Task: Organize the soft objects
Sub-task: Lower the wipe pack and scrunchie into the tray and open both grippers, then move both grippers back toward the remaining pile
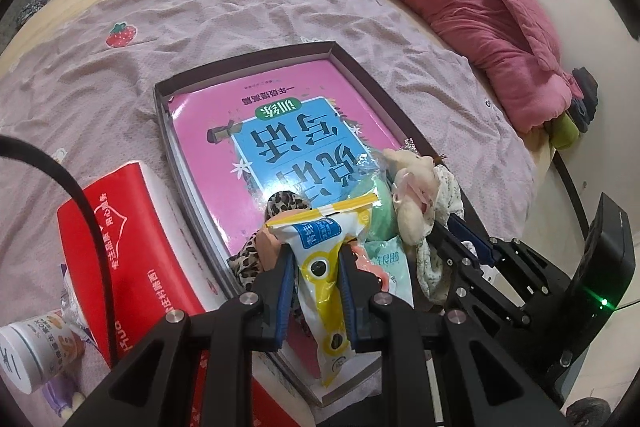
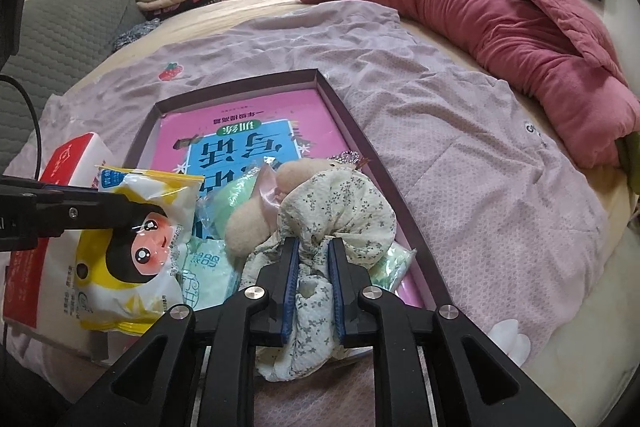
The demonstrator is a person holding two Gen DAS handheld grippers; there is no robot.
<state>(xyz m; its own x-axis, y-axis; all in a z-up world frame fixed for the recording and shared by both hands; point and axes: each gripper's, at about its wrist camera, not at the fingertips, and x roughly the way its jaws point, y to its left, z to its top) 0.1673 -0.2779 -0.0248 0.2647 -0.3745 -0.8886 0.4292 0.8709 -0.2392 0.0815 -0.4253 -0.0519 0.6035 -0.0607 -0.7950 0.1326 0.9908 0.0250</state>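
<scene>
Left wrist | left claw (image 1: 314,253) grips yellow snack bag (image 1: 320,267) | right claw (image 2: 313,251) pinches floral cloth (image 2: 340,211) | both over box (image 1: 360,67), neither released yet

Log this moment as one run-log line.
left gripper: shut on snack bag | right gripper: pads on floral cloth | both over tray | book in tray

Yellow packet (image 1: 320,267), floral cloth (image 2: 340,211) in tray (image 2: 344,107)
</scene>
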